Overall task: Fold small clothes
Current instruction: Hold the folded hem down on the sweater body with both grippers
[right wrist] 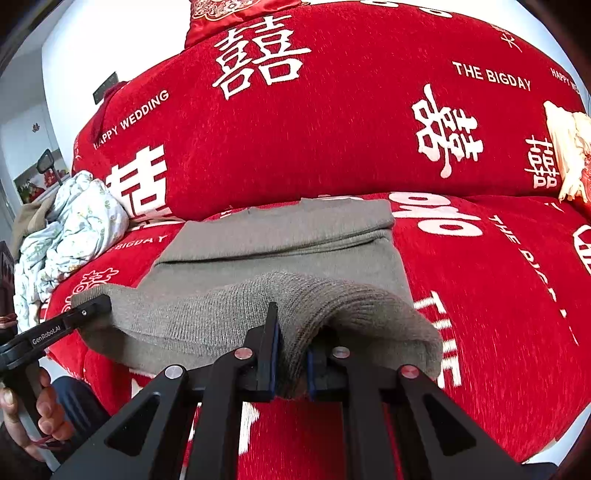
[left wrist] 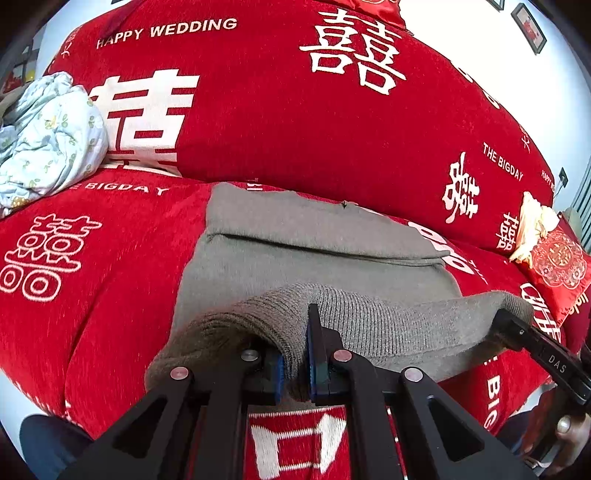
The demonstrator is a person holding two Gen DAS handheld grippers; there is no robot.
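Sleeves of grey sweater (left wrist: 317, 254) already folded in; near hem clamped in left gripper (left wrist: 295, 369) and right gripper (right wrist: 291, 365), final fold over pending.

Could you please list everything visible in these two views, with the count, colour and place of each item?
grey knitted garment: one, grey, on the sofa seat, near hem lifted.
sofa cover: one, red with white lettering, over seat and backrest.
floral bundle of cloth: one, pale blue, at the left end of the seat.
embroidered cushion: one, red and gold, at the right end.
cream cloth: one, beside that cushion.
framed picture: one, dark frame, on the wall.
left hand-held gripper: one, black with blue pads, shut on the hem.
right hand-held gripper: one, black with blue pads, shut on the hem.
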